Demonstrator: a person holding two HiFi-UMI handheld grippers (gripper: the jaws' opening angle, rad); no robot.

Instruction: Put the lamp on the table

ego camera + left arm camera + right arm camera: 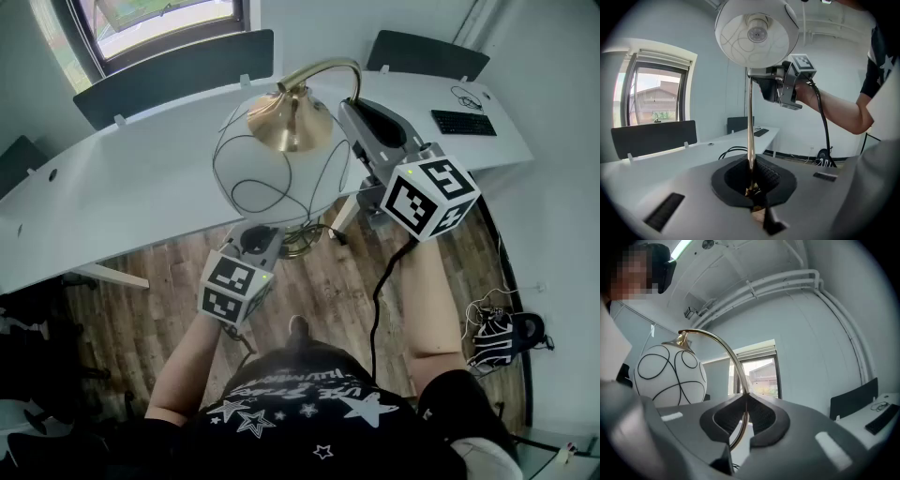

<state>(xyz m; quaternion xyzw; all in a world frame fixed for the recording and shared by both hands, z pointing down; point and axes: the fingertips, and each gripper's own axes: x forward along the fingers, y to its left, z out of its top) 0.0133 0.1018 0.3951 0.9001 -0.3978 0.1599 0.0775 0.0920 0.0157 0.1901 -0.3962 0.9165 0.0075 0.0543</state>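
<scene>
The lamp hangs in the air in front of the white table (141, 178). It has a white globe shade (281, 173) with black looping lines, a brass cap (286, 117) and a curved brass arm (326, 67). My left gripper (258, 239) is below the shade, shut on the straight brass stem (750, 117), which runs up from between its jaws to the shade (757, 33). My right gripper (354, 108) is higher and to the right, shut on the curved arm (723, 348) beside the globe (670, 376). The lamp's brass base (302, 242) shows under the shade.
The table curves across the back, with a black keyboard (463, 122) at its right end and black cables near the lamp. Two dark chairs (178, 70) (427, 54) stand behind it. On the wood floor at the right lies a bag with cables (502, 333).
</scene>
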